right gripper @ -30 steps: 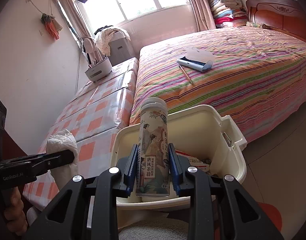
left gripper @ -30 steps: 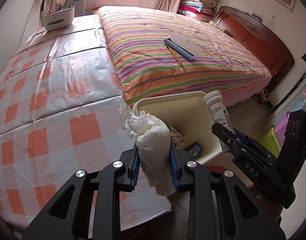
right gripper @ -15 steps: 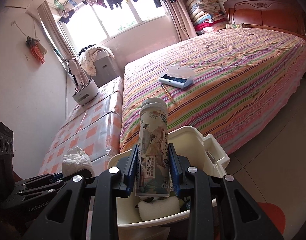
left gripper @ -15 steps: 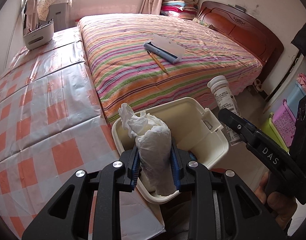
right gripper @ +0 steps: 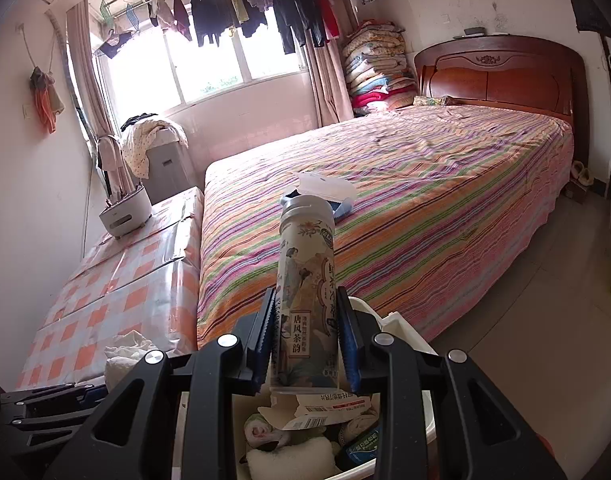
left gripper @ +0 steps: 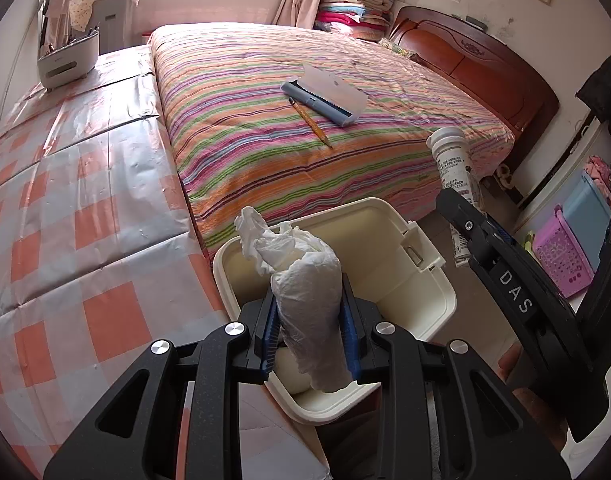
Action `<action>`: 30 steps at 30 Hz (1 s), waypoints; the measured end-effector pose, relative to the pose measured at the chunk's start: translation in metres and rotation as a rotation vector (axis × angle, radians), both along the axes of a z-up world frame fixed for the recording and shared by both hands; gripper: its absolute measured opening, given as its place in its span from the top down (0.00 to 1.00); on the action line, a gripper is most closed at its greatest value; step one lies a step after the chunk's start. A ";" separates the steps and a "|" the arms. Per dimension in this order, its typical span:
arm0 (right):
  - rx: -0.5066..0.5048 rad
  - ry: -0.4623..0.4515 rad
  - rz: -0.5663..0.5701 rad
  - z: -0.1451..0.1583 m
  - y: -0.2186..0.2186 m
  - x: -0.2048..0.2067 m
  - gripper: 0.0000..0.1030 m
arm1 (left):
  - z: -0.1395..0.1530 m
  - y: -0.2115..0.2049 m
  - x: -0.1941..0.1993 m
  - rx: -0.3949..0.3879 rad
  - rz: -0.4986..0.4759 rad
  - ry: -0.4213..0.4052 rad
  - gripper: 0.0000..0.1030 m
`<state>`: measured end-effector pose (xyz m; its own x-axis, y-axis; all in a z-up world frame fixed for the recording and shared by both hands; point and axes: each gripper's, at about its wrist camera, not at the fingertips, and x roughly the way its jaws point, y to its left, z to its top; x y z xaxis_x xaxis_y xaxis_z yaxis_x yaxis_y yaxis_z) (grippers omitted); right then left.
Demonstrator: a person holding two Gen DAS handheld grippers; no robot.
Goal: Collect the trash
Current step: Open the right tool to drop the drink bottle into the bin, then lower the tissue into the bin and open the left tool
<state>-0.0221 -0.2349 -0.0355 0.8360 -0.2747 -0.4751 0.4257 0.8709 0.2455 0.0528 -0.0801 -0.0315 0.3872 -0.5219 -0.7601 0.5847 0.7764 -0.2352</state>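
My left gripper (left gripper: 308, 330) is shut on a crumpled white tissue wad (left gripper: 307, 280), held over the near corner of the cream trash bin (left gripper: 421, 312). In the right wrist view my right gripper (right gripper: 307, 340) is shut on a printed drink bottle (right gripper: 305, 292), upright above the same bin (right gripper: 401, 332). Inside the bin lie several scraps: a torn carton piece (right gripper: 329, 410), tissue balls and a dark wrapper. The bottle (left gripper: 455, 172) and the right gripper's black body (left gripper: 509, 292) show at the right of the left wrist view. The tissue wad (right gripper: 125, 356) shows at lower left of the right wrist view.
A bed with a striped cover (left gripper: 305, 120) lies behind the bin, with a blue lint brush (left gripper: 325, 94) and a pencil (left gripper: 309, 122) on it. A checked plastic-covered surface (left gripper: 85, 200) lies to the left, bearing a white appliance (left gripper: 67, 60). Purple and blue baskets (left gripper: 561, 256) stand at the right.
The left gripper has carried the tissue wad rightward from over the checked cover to above the bin. The right gripper has tipped upward, so more of the room shows behind the bottle.
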 end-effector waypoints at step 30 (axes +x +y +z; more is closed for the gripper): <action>0.070 -0.140 -0.066 0.002 -0.018 -0.023 0.71 | -0.006 -0.014 0.001 0.009 -0.039 0.021 0.75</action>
